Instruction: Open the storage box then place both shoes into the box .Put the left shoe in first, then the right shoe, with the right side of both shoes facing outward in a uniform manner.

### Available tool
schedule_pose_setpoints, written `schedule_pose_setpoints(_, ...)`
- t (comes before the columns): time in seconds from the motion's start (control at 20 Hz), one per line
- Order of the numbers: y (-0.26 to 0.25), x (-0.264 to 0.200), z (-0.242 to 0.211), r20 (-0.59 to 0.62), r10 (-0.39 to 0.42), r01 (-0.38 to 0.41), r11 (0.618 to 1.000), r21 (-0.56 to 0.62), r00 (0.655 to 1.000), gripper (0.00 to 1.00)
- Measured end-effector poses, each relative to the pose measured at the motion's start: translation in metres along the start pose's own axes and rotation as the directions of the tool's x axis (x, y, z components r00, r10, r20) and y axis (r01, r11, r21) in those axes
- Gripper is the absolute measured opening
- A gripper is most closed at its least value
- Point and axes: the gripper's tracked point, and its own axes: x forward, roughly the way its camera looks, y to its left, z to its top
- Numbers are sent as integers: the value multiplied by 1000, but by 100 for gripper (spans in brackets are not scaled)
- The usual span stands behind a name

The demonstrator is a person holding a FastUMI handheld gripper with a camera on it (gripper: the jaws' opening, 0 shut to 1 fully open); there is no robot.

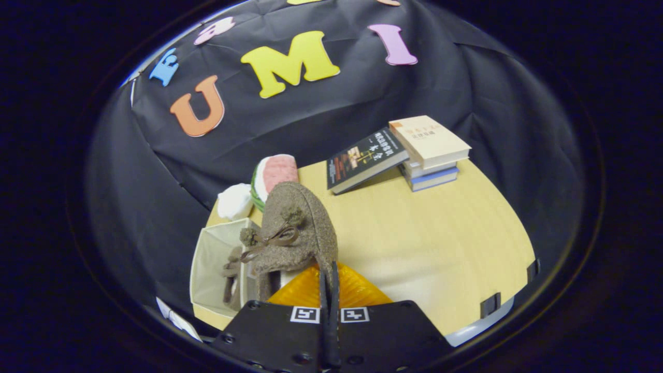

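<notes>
Gripper view: gripper [329, 280] clenched, fingers pressed together on the heel rim of 1 brown felt slipper with pompom bow [298, 233]; held toe-up and hanging just above the open cream fabric storage box [207, 264], presumably so it can drop in beside the other brown slipper [233, 280] already standing inside, upright against the near wall; judged to be the 2nd shoe, placement not yet done; which side faces outward, cannot tell; orange ribbed lining [357, 292] visible just under the fingers; pale wooden table [440, 243] beyond, carrying a stack of books [430, 155], a dark leaning book [365, 158], a watermelon-slice plush [274, 173] and a white soft lump [234, 201], all well apart from the box.
</notes>
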Motion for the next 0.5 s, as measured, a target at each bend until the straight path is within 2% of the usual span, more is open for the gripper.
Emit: schedule_pose_setpoints(0.5, 127, 21, -36, -37, 55, -58, 994, -95, 998, 0)
